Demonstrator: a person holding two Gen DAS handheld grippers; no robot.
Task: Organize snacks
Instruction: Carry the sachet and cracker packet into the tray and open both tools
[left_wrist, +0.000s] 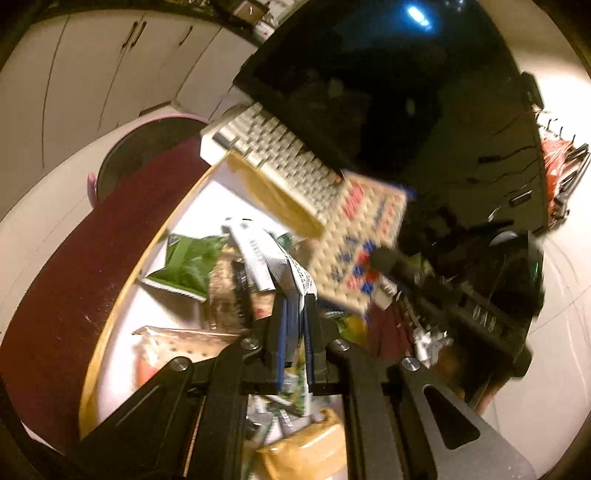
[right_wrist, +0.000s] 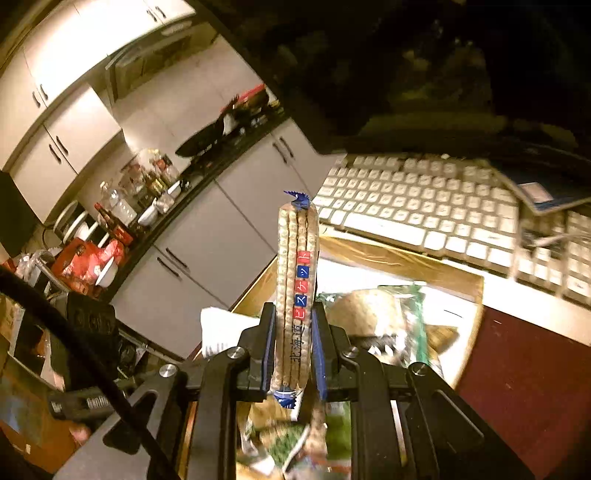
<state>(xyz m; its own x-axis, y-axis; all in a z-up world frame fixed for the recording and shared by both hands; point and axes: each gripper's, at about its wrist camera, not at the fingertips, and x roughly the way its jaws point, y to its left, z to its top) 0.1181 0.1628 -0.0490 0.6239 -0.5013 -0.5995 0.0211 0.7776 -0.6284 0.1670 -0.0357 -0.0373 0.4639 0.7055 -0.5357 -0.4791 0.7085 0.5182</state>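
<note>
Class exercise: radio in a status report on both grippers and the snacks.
Left gripper shut on white packet. Right gripper shut on biscuit pack, held above tray. Keyboard just beyond tray.

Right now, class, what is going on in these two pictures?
A person is sorting snacks with a hand-held tool in each hand. The right tool is shut on a biscuit pack, held upright above a tray of mixed snack bags. The left tool is shut on a white packet over the same tray, with a green bag lying below. The biscuit pack also shows in the left view, lifted in front of a keyboard. Both views are blurred.
</note>
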